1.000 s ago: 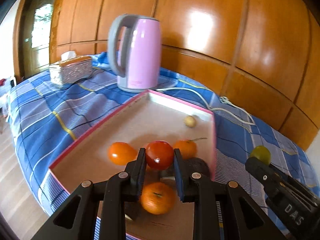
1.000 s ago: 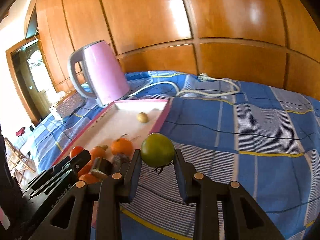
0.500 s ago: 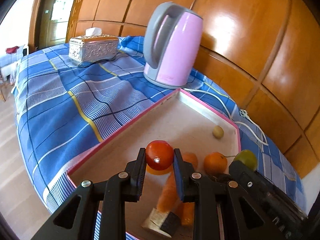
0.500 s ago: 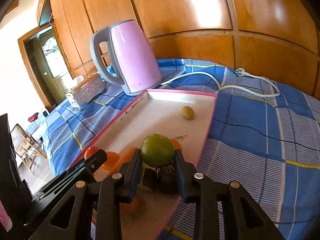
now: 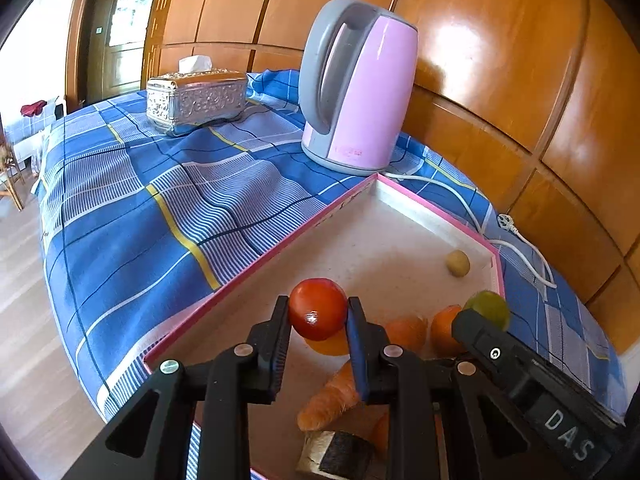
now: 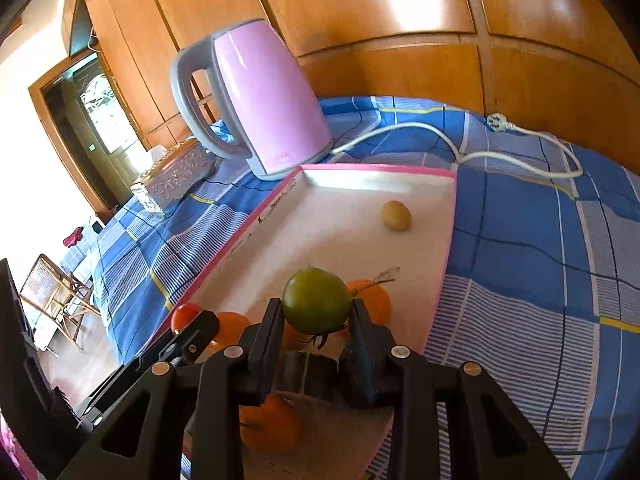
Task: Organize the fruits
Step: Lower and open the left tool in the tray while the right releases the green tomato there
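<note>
Fruit in both tools, both poised over the tray point(image 5: 424, 220). Left gripper point(image 5: 318, 314) pinches a red tomato point(image 5: 318, 308) between its pads, held above the tray's near-left part, close to the pink left rim. Right gripper point(image 6: 316, 312) has a green tomato point(image 6: 316, 298) between its fingers, stem side down; its jaws are opening right now, pads look still against the fruit, so a drop seems to be starting. In the left view the right tool's black body sits just beside, with the green fruit peeking above it.

Why here: the tray is the collecting spot. It already holds several orange fruits point(image 6: 370, 300), a carrot-like piece point(image 5: 332, 396), a small yellowish fruit point(image 6: 396, 216) alone near the far-right corner, and a dark-skinned chunk point(image 5: 336, 456) at the near edge. Both tools tilt down toward the floor of the tray, so fruit would land inside the walls, not on the blue checked cloth point(image 5: 160, 200).

Judgement: green tomato goes down first, onto or beside the orange cluster; could roll off those. Red one is still gripped firmly, with open tray floor ahead of it.

Pink kettle point(image 5: 360, 84) stands just behind the tray's far corner, its white cord point(image 6: 460, 148) trailing on the cloth. Silver tissue box point(image 5: 196, 100) sits well apart, far left.
</note>
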`<state>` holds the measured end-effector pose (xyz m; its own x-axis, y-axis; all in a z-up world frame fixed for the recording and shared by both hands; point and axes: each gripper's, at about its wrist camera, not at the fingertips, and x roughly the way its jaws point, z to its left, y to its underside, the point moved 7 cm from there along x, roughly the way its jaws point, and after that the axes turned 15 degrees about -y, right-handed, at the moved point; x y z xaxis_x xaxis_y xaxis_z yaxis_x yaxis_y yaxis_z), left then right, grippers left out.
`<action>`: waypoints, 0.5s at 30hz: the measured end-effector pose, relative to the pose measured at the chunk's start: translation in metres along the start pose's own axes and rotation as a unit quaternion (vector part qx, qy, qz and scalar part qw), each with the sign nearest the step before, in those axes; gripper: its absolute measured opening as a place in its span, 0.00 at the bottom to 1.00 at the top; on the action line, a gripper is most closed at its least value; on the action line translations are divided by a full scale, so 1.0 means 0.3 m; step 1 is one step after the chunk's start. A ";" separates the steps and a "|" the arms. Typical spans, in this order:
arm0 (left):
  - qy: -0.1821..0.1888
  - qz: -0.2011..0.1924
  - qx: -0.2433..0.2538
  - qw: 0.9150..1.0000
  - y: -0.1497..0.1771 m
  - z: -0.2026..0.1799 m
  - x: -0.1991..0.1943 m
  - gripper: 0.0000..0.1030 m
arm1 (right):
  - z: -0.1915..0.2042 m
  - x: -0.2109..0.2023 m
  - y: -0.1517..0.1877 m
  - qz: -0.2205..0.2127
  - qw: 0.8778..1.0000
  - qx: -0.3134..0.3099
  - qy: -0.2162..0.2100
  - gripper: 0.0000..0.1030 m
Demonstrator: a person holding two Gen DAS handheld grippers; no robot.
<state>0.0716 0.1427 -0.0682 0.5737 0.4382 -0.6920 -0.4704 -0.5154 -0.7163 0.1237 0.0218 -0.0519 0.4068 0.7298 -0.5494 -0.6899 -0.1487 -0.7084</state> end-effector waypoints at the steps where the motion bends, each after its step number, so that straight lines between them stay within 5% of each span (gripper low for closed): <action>1: 0.000 0.000 0.000 1.000 0.001 0.000 0.000 0.28 | -0.002 -0.001 0.002 0.000 1.000 0.001 0.000 0.34; 15: 0.001 0.006 0.006 1.000 0.015 -0.017 0.006 0.41 | -0.010 -0.045 -0.003 -0.021 1.000 0.003 0.002 0.34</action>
<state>0.0739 0.1374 -0.0720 0.5694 0.4313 -0.6998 -0.4851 -0.5110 -0.7097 0.1206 0.0103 -0.0453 0.4385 0.7320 -0.5214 -0.6763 -0.1134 -0.7279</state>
